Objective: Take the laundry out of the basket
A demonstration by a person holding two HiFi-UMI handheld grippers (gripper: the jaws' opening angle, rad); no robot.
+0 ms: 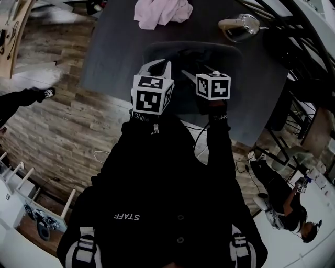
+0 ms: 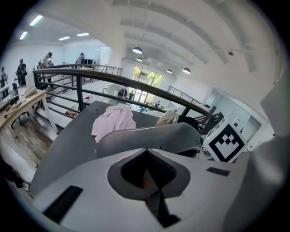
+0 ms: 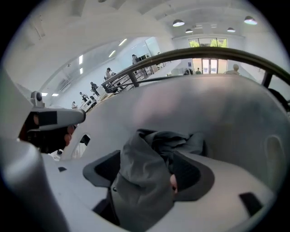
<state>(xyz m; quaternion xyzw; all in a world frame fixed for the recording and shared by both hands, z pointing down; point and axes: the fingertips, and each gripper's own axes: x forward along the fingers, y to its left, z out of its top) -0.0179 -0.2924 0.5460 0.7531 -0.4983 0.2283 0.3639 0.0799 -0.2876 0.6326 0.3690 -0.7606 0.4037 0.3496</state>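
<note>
A dark grey laundry basket (image 1: 157,48) stands on a dark table (image 1: 112,52), and both grippers hang over it. My left gripper (image 1: 157,65) is above the basket's left side, jaws together, with the basket rim (image 2: 149,136) just ahead of it. My right gripper (image 1: 210,73) points down into the basket's right side. Its jaws stand apart and a grey garment (image 3: 140,181) bunches up in the gap between them, against the basket wall (image 3: 204,104). A pink garment (image 1: 162,11) (image 2: 113,121) lies on the table beyond the basket.
A glass kettle (image 1: 238,26) (image 2: 167,117) stands at the table's far right. A dark railing (image 2: 90,74) runs behind the table. One person sits on the floor at the right (image 1: 282,201), and a leg and shoe (image 1: 31,96) show at the left.
</note>
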